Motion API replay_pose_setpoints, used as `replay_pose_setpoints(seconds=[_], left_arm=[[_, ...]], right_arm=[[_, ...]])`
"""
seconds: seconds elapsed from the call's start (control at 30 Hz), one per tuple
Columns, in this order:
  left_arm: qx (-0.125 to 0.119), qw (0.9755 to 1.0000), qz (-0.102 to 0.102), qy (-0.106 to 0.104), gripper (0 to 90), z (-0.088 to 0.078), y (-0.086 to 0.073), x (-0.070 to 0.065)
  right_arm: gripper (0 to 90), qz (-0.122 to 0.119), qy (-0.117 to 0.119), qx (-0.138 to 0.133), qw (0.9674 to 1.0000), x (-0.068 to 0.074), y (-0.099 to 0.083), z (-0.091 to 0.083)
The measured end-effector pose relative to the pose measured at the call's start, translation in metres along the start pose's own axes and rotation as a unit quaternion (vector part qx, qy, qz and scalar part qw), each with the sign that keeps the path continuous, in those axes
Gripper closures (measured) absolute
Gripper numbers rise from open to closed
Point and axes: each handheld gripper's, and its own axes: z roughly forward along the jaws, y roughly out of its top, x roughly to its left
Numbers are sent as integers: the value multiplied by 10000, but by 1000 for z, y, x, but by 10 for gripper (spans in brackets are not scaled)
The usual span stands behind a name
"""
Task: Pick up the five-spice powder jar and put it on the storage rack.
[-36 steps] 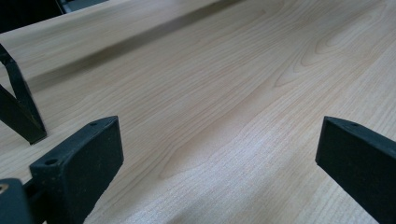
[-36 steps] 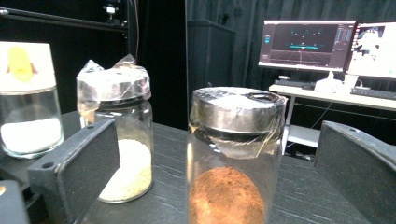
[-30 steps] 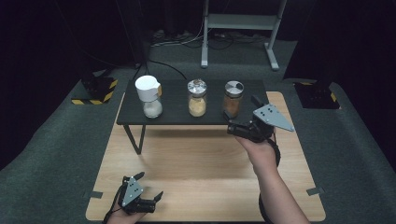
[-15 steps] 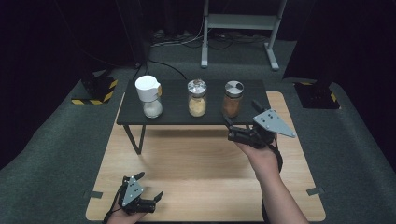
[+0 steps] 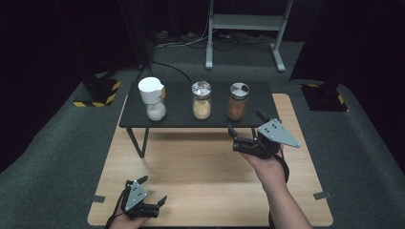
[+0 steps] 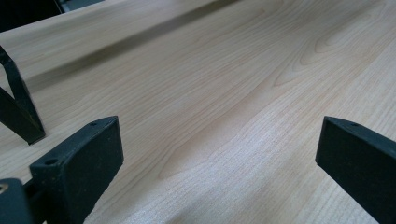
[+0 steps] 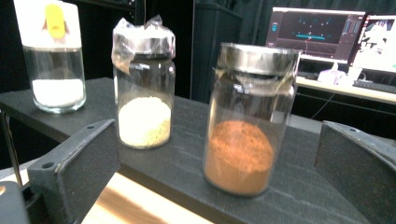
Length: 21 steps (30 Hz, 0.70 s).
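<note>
Fingers apart on right gripper (image 5: 246, 130) facing brown-powder jar (image 7: 247, 119); left gripper (image 5: 152, 190) fingers apart; jars unlabeled.

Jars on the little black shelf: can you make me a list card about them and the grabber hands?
shelf: black, on the wooden table
left jar: white powder, white cap
middle jar: pale grains
right jar: brown powder, metal lid
right gripper: open, in front of the right jar, apart from it
left gripper: open, low over the table's near edge

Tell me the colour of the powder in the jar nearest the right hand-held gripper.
Reddish brown powder, seen best in the right gripper view.
</note>
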Motion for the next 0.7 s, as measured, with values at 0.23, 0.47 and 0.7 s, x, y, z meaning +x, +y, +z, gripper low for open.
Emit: replay_pose_setpoints(seconds=[0.23, 0.47, 0.7], left_arm=[[-2, 10000, -19, 10, 11, 0, 0, 0], [-14, 10000, -54, 1, 11, 0, 0, 1], [-30, 10000, -78, 15, 11, -1, 0, 1]], right_arm=[[0, -5, -18, 136, 9999, -2, -14, -3], [0, -70, 11, 232, 9997, 1, -25, -7], [0, -123, 82, 302, 9994, 6, -35, -9]])
